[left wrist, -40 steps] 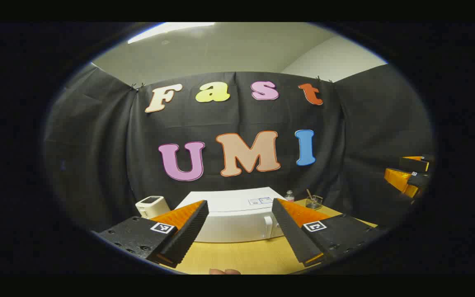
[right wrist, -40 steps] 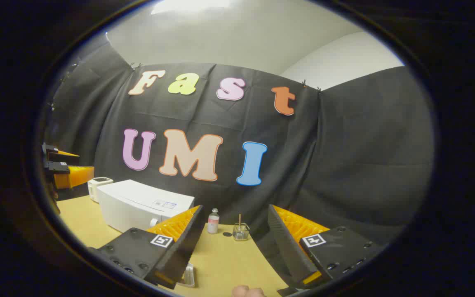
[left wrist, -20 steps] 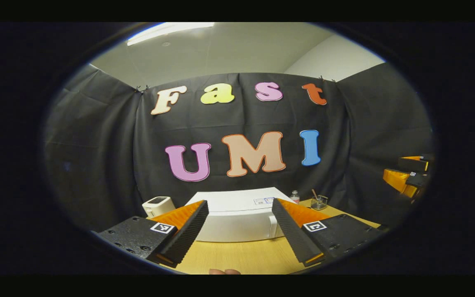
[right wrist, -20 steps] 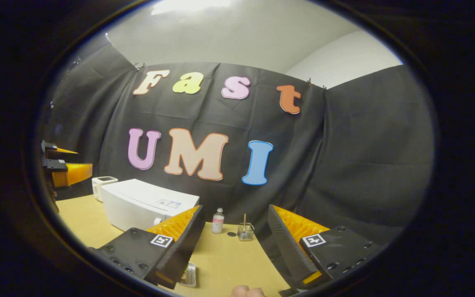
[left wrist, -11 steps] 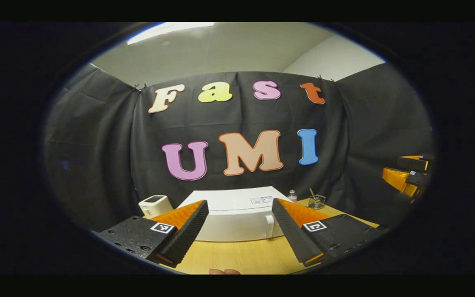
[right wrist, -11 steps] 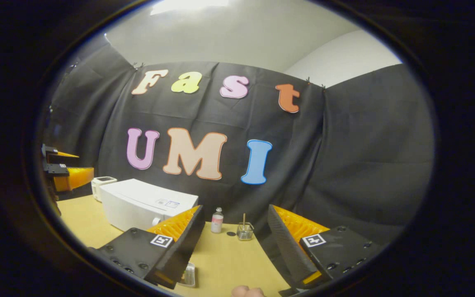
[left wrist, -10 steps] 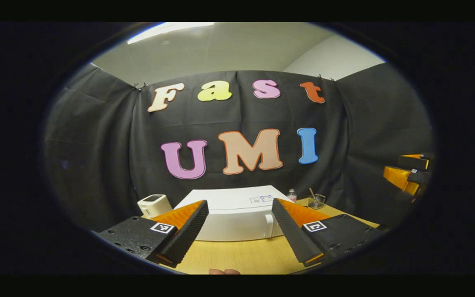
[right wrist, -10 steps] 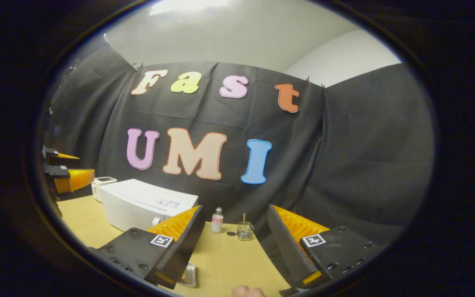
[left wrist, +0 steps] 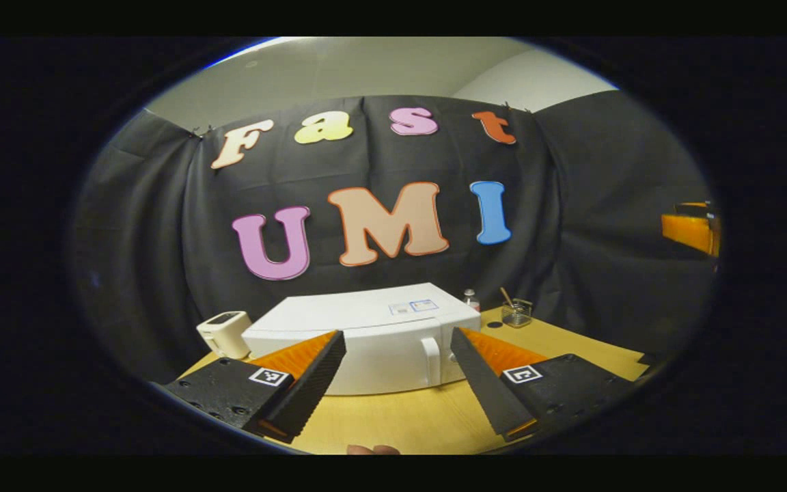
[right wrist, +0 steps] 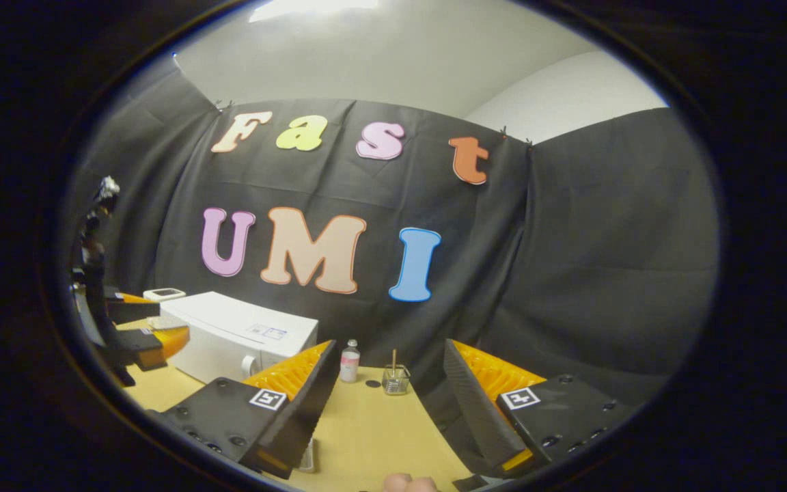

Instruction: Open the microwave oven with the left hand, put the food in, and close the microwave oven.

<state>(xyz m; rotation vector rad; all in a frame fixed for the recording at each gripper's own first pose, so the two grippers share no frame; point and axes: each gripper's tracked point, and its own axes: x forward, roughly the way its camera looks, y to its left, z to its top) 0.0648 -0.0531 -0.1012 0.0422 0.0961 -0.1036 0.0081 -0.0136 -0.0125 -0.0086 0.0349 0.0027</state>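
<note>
The white microwave oven [left wrist: 359,342] sits shut on the bench [left wrist: 421,424], just ahead of the left gripper [left wrist: 397,383]; both grippers' fingers [right wrist: 311,389] gape wide, holding nothing.

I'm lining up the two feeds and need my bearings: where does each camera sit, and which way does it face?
Left gripper view: rides the left tongs, open, facing the closed white microwave and its handle; a fingertip shows at the bottom edge.
Right gripper view: rides the right tongs, open, facing a small bottle and glass jar by the wall.
Shared: microwave, bottle, jar, wooden table; each sees the other tongs at its edge.
</note>
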